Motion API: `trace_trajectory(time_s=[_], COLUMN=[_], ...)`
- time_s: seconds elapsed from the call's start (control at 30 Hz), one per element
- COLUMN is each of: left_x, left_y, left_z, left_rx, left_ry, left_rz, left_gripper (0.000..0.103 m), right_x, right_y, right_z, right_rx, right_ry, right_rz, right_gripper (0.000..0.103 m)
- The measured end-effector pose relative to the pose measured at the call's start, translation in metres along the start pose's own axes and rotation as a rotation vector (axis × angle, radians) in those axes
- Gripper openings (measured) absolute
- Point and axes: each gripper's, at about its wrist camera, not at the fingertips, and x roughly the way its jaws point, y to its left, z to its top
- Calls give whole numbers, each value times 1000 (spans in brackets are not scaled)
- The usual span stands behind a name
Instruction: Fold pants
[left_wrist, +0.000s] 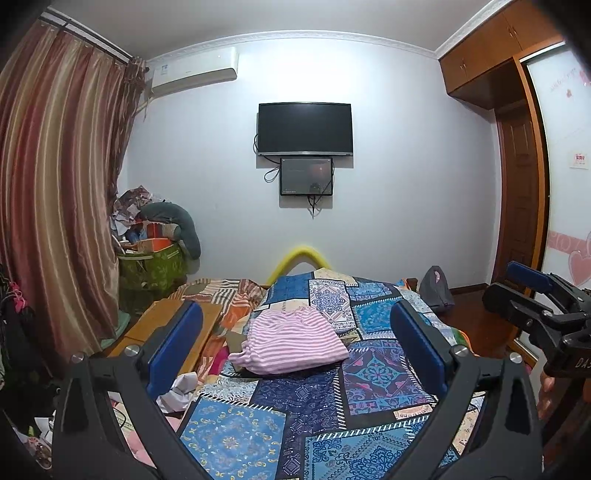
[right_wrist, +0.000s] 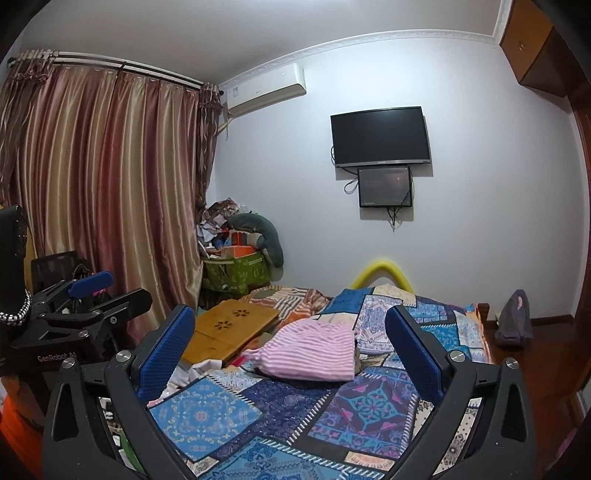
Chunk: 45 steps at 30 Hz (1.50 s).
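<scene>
Pink-and-white striped pants (left_wrist: 291, 341) lie folded in a compact stack on the blue patchwork bedspread (left_wrist: 306, 410), in the middle of the bed. They also show in the right wrist view (right_wrist: 314, 350). My left gripper (left_wrist: 295, 343) is open and empty, held above the near part of the bed, short of the pants. My right gripper (right_wrist: 291, 350) is open and empty too, at about the same distance from them. Each gripper shows in the other's view: the right one at the far right (left_wrist: 535, 302), the left one at the far left (right_wrist: 99, 295).
A wooden lap table (right_wrist: 229, 328) lies on the bed left of the pants, with crumpled clothes (left_wrist: 177, 395) near it. Curtains (left_wrist: 55, 184) hang at left, a green box of clutter (left_wrist: 155, 266) stands in the corner, a TV (left_wrist: 304, 127) is on the wall, a grey bag (left_wrist: 436, 291) sits on the floor at right.
</scene>
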Motion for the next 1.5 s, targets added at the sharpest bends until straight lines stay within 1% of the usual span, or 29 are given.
trace_trajectory(time_s=[0.83,1.13,1.5], left_x=[5,7,10], left_y=[0,-1,0], left_z=[-3,-4,-6], left_rx=[-10,-10,-12], left_ry=[10,29,40], left_rz=[-17,-50,-58], left_gripper=[103,103,103], right_x=[-3,0,3], right_y=[-1,2,3], right_z=[4,5,3], right_rx=[9,8,20], right_ry=[10,11,12], right_rz=[-11,-11,-6], right_gripper=[103,103,103])
